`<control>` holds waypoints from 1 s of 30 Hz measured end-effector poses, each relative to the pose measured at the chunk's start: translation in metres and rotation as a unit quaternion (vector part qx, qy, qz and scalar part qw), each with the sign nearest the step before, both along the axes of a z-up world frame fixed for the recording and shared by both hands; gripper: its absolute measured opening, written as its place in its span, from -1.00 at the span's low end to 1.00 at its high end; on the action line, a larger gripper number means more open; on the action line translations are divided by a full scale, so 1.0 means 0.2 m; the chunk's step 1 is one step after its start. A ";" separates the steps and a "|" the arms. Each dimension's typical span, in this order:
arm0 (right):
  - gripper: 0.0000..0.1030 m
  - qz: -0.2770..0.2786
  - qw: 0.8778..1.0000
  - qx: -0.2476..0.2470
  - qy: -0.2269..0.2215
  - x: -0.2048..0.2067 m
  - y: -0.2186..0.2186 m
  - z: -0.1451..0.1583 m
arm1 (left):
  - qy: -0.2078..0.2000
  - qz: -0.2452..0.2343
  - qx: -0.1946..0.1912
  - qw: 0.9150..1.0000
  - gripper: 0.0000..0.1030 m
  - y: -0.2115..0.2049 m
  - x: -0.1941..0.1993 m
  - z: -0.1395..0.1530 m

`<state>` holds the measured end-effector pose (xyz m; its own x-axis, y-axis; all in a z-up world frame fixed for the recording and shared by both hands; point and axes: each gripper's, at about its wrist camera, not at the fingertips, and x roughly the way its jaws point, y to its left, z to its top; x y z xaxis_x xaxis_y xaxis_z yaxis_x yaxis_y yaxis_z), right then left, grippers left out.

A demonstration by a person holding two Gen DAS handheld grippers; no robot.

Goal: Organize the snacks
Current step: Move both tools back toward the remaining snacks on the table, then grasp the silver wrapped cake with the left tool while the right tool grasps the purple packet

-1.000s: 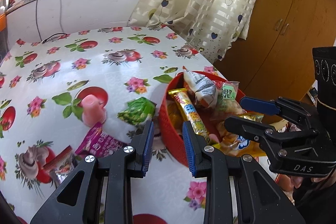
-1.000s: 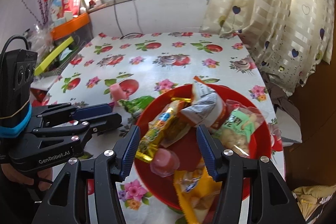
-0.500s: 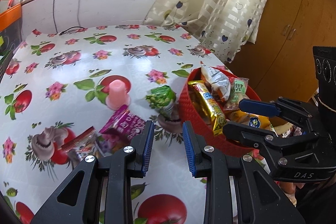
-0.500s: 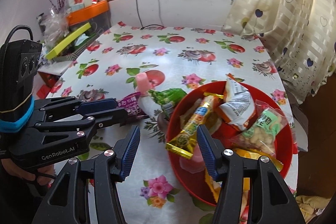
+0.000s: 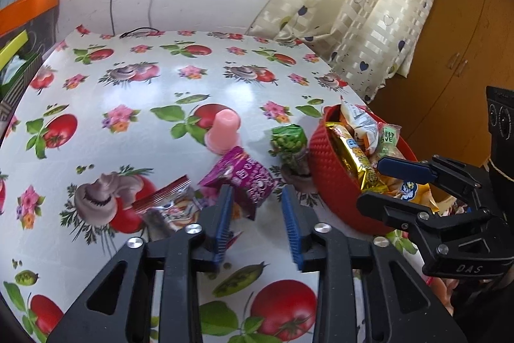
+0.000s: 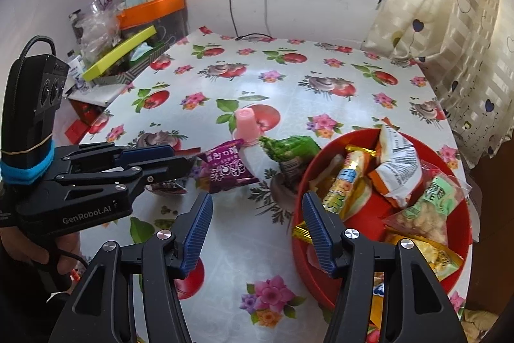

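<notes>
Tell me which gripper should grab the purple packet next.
Left. The left gripper has just been opening, nothing between its jaws, with the purple packet right at its tips. The right gripper is open nearer the red bowl.

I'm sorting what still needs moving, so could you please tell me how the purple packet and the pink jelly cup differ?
The purple packet is a flat, printed foil pouch lying on the tablecloth; the pink jelly cup is a plain moulded tub standing upside down. The packet lies nearer the left gripper, just ahead of its open jaws; the cup stands farther back. Both are outside the red basket.
</notes>
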<state>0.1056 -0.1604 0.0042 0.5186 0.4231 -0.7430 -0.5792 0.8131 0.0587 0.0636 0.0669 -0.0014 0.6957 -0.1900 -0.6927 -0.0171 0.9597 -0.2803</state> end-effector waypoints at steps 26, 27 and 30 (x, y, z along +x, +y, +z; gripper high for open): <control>0.10 0.019 0.999 -0.013 0.026 0.05 0.14 -0.09 | 0.063 0.067 -0.017 0.996 0.02 0.21 -0.01 -0.20; 0.10 0.019 0.999 -0.013 0.026 0.05 0.14 -0.09 | 0.065 0.070 -0.019 0.995 0.06 0.20 0.00 -0.20; 0.10 0.020 0.999 -0.013 0.027 0.05 0.14 -0.09 | 0.073 0.078 -0.019 0.994 0.08 0.19 0.02 -0.21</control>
